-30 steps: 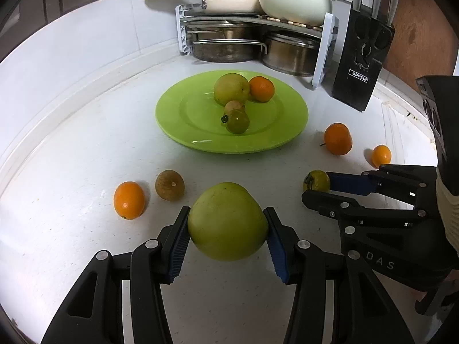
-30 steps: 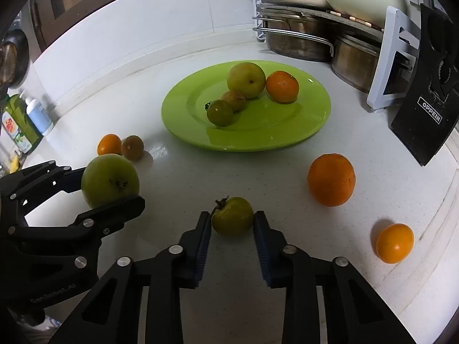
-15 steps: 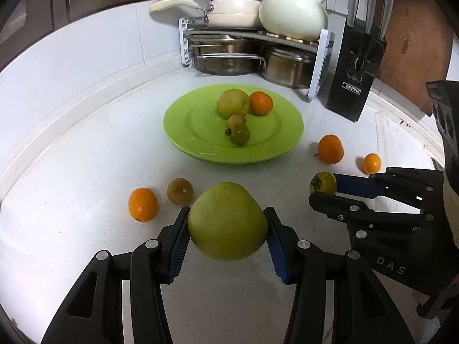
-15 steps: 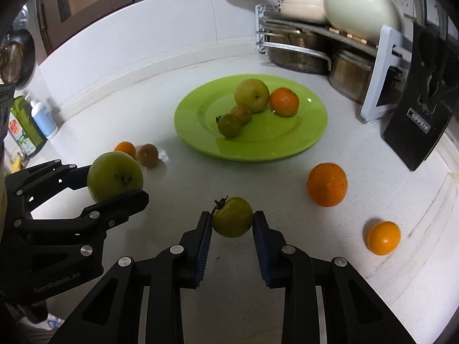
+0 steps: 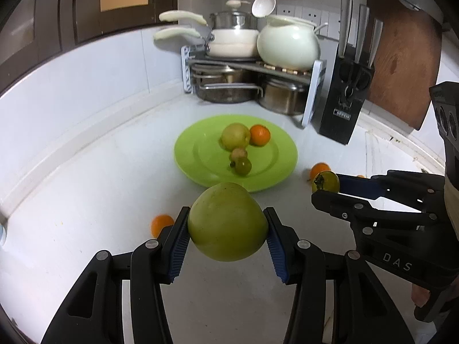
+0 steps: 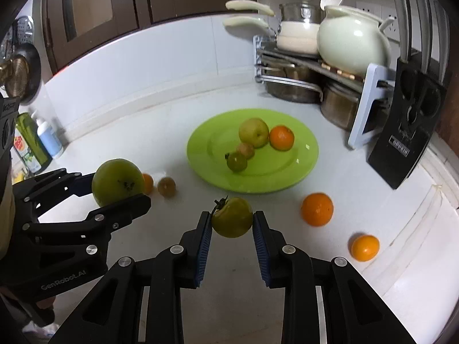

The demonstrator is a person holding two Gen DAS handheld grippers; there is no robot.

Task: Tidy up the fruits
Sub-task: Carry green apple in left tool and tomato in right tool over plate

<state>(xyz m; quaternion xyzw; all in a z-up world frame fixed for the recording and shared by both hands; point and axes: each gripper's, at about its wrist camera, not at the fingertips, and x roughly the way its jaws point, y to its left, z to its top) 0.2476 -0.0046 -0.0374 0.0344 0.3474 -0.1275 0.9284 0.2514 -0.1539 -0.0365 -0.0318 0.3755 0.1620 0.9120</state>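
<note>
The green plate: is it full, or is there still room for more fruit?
Still room. The green plate holds four small fruits clustered near its middle and back; its front and sides are bare.

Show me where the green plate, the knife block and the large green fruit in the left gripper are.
green plate (image 6: pixel 304 166), right wrist view, bare right rim.
knife block (image 5: pixel 341 109), left wrist view, black front face.
large green fruit (image 5: pixel 226 226), left wrist view, middle of its skin, between the pads.

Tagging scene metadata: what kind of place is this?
Most likely a home kitchen counter: stacked pots on a corner rack, a knife block by the wall, and a white countertop with a green plate of fruit.
</note>
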